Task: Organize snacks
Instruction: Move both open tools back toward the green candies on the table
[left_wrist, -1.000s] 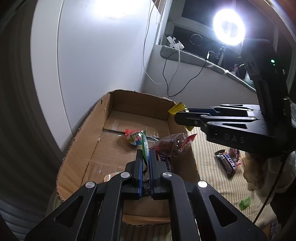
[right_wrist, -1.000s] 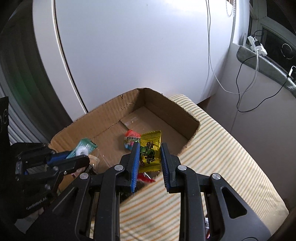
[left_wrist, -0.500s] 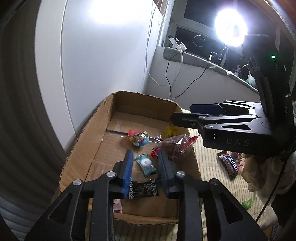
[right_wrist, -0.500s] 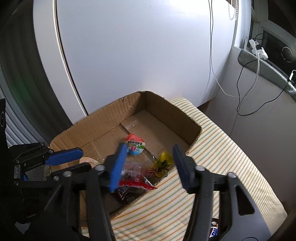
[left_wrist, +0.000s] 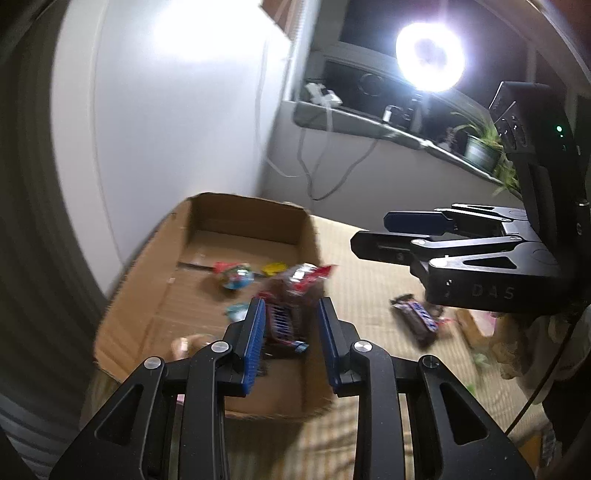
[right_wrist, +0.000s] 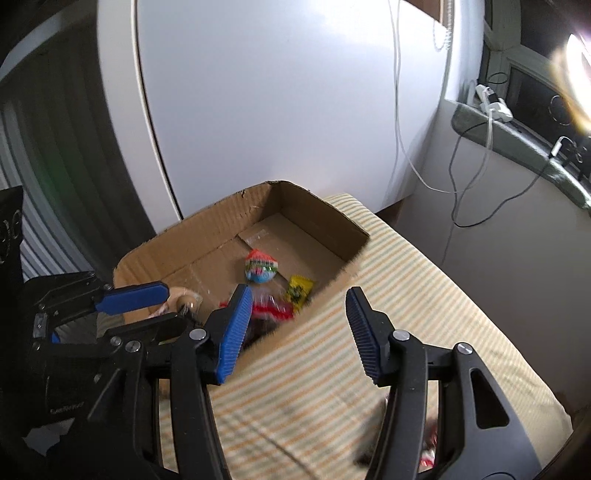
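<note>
An open cardboard box (left_wrist: 207, 258) sits on a striped cloth (right_wrist: 424, 295). Inside it lie a round red-and-blue candy (right_wrist: 260, 267), a yellow packet (right_wrist: 300, 290), a red-and-brown bag (left_wrist: 304, 278), a Snickers bar (left_wrist: 282, 325) and a small teal candy (left_wrist: 236, 310). My left gripper (left_wrist: 291, 306) hovers open over the box's near end with nothing between its blue pads. My right gripper (right_wrist: 298, 291) is open and empty above the box's right wall. In the left wrist view the right gripper (left_wrist: 369, 230) hangs above the cloth. The left gripper (right_wrist: 173, 304) shows at the right wrist view's left edge.
A second Snickers bar (left_wrist: 415, 317) and other blurred wrappers lie on the cloth to the right of the box. A white panel (right_wrist: 277, 92) stands behind the box. Cables (right_wrist: 458, 184) hang from a grey ledge (left_wrist: 369, 125) under a bright lamp (left_wrist: 430, 55).
Both grippers opened. The left let go of the teal candy and the right let go of the yellow packet; both now lie in the box. Both grippers have drawn back and up.
</note>
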